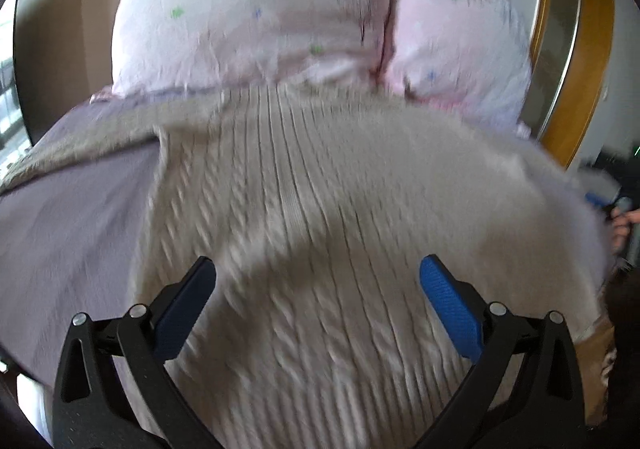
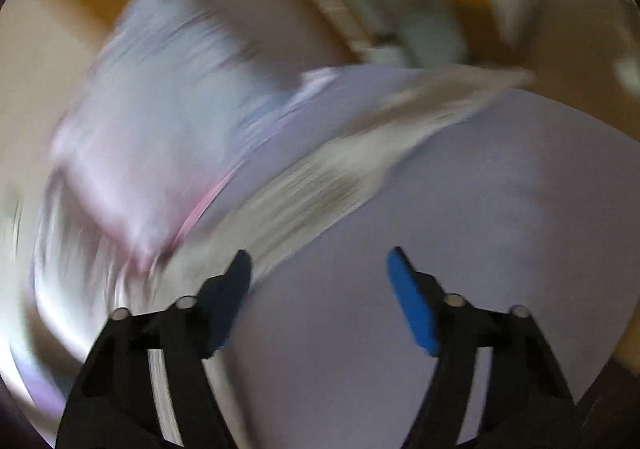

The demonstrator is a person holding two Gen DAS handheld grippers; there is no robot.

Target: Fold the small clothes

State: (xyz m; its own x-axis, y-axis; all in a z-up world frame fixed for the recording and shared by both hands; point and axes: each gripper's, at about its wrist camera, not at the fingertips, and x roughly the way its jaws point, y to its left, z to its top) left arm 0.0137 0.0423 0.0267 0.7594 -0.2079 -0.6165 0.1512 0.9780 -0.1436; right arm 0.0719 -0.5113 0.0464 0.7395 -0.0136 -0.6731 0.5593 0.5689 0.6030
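Note:
A cream cable-knit sweater [image 1: 320,209] lies spread on a lilac bed sheet [image 1: 68,217]. My left gripper [image 1: 318,273] is open and empty, hovering just above the sweater's lower middle. In the right wrist view, which is heavily blurred, my right gripper [image 2: 320,261] is open and empty above the bare sheet [image 2: 480,229], with a blurred strip of the sweater [image 2: 320,185] running up to the right ahead of it. The right gripper also shows at the right edge of the left wrist view [image 1: 616,205], beside the sweater.
Two pale floral pillows [image 1: 256,17] [image 1: 460,45] lean at the head of the bed, just beyond the sweater. A wooden door frame [image 1: 592,89] stands at the right. A window [image 1: 8,89] is at the left edge.

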